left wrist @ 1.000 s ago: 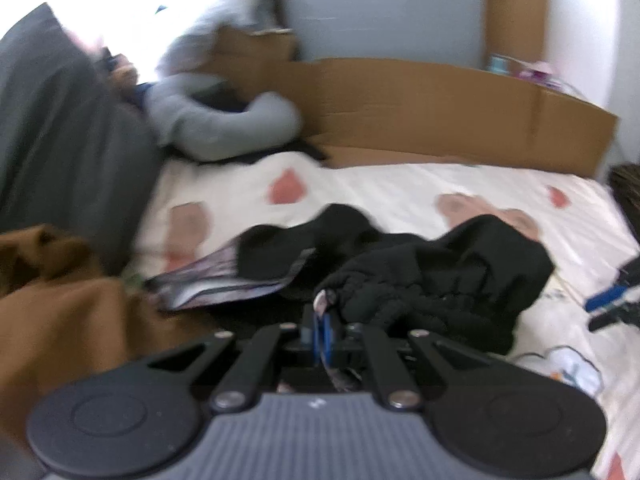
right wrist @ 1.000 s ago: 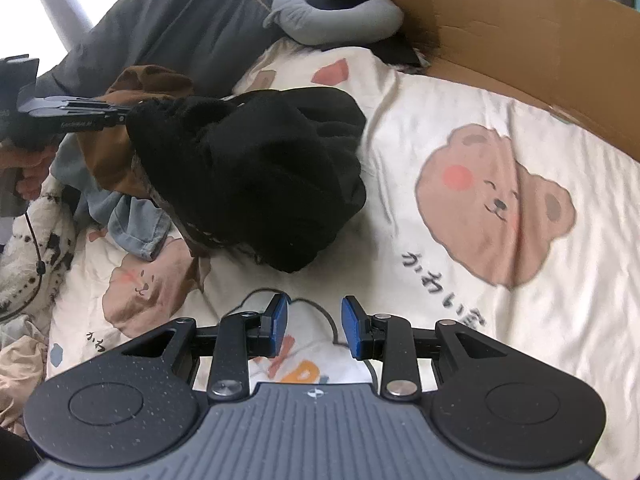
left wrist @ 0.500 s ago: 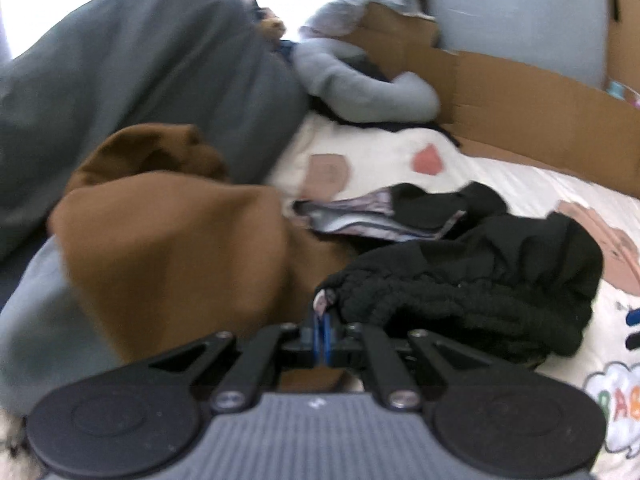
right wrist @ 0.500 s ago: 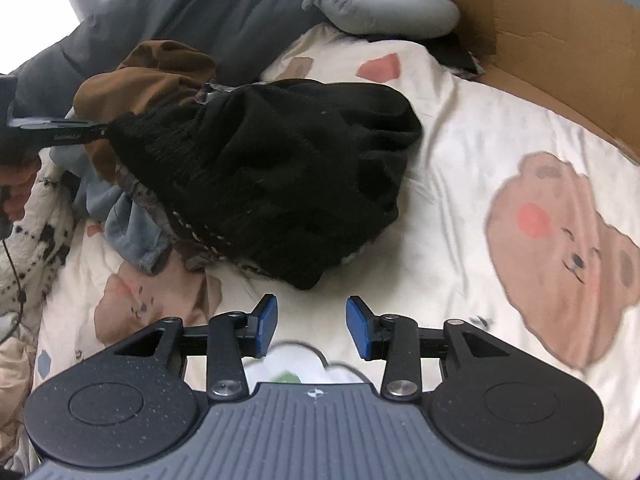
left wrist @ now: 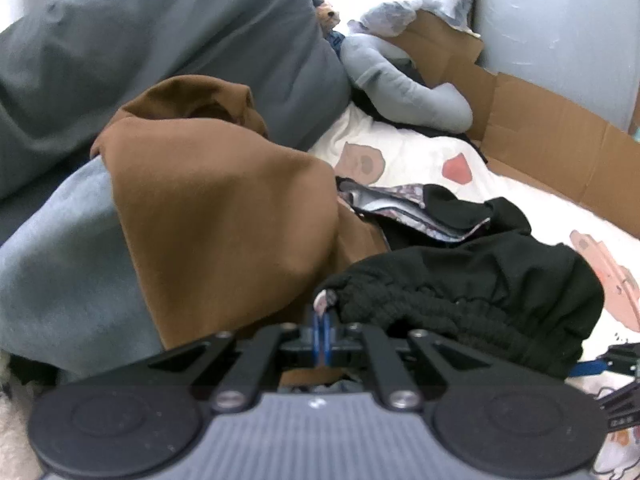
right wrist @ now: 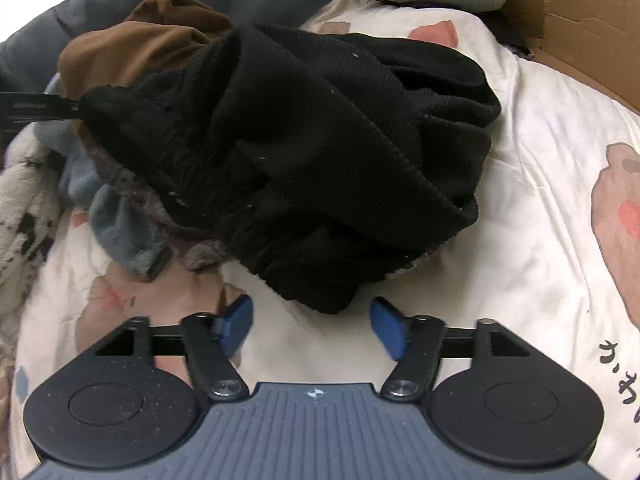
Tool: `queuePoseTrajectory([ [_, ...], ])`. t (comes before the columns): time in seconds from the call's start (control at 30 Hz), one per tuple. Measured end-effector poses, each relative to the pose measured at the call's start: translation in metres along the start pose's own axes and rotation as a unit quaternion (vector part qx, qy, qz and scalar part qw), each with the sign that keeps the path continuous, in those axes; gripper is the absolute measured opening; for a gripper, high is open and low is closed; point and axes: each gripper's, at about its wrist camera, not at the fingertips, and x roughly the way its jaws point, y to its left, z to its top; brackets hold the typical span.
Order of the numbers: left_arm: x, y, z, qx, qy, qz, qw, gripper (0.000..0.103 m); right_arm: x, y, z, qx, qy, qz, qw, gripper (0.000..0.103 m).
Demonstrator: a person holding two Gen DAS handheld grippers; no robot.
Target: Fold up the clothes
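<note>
Left wrist view: my left hand-held gripper (left wrist: 322, 326) is clenched on the ribbed edge of the black knit (left wrist: 472, 300), with a small pale tag (left wrist: 323, 302) poking up just above the 2 blue pads. That knit lies bunched on the bed sheet (left wrist: 404, 152), to the right of a brown garment (left wrist: 224, 200) that is heaped against a blue-grey cloth (left wrist: 60, 264) and a dark grey duvet (left wrist: 140, 52). Behind the knit a patterned cloth (left wrist: 404, 210) sticks out from under it. A grey neck pillow (left wrist: 400, 88) lies at the head of the bed beside flattened cardboard (left wrist: 552, 132).

From the right wrist view, my right hand-held gripper (right wrist: 312, 326) is released and its jaws are opening. The lowest fold of the knit (right wrist: 304, 152) hangs just ahead of the gap between the blue pads, which do not touch it. At the left edge of this view the left hand-held gripper (right wrist: 44, 106) shows as a thin black bar pinching the knit's edge. The sheet (right wrist: 532, 200) carries a cartoon bear print (right wrist: 624, 216) to the right, and a fluffy spotted blanket (right wrist: 24, 208) lies at the left.
</note>
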Motion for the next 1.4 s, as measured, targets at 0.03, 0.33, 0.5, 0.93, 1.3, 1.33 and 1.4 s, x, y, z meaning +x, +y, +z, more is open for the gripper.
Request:
queuePoseTrajectory([
  [0.03, 0.0, 0.001, 0.0, 0.0, 0.001, -0.002, 1.0, 0.002, 0.003, -0.001, 0.0, 0.006, -0.001, -0.003, 1.0, 0.074],
  [0.33, 0.006, 0.002, -0.004, -0.009, 0.006, -0.012, 0.9999, 0.002, -0.003, -0.01, 0.002, 0.026, -0.05, -0.042, 0.998, 0.059],
  [0.5, -0.001, -0.007, -0.009, 0.002, 0.01, -0.031, 0.9995, 0.002, -0.018, -0.014, 0.017, -0.018, -0.08, -0.092, 0.992, 0.03],
  [0.93, -0.032, -0.062, 0.014, 0.032, -0.013, -0.119, 0.9923, 0.002, -0.099, -0.063, 0.047, -0.069, -0.04, -0.138, 0.987, 0.011],
  [1.3, -0.079, -0.136, 0.012, 0.089, -0.022, -0.24, 0.9665, 0.002, -0.193, -0.095, 0.009, -0.046, -0.015, -0.172, 0.984, 0.01],
  [1.33, -0.082, -0.142, 0.011, 0.091, -0.018, -0.248, 0.9644, 0.002, -0.201, -0.096, 0.002, -0.037, -0.014, -0.175, 0.984, 0.01],
  [1.4, -0.086, -0.153, 0.009, 0.096, -0.01, -0.263, 0.96, 0.002, -0.218, -0.098, -0.012, -0.021, -0.012, -0.181, 0.983, 0.01],
])
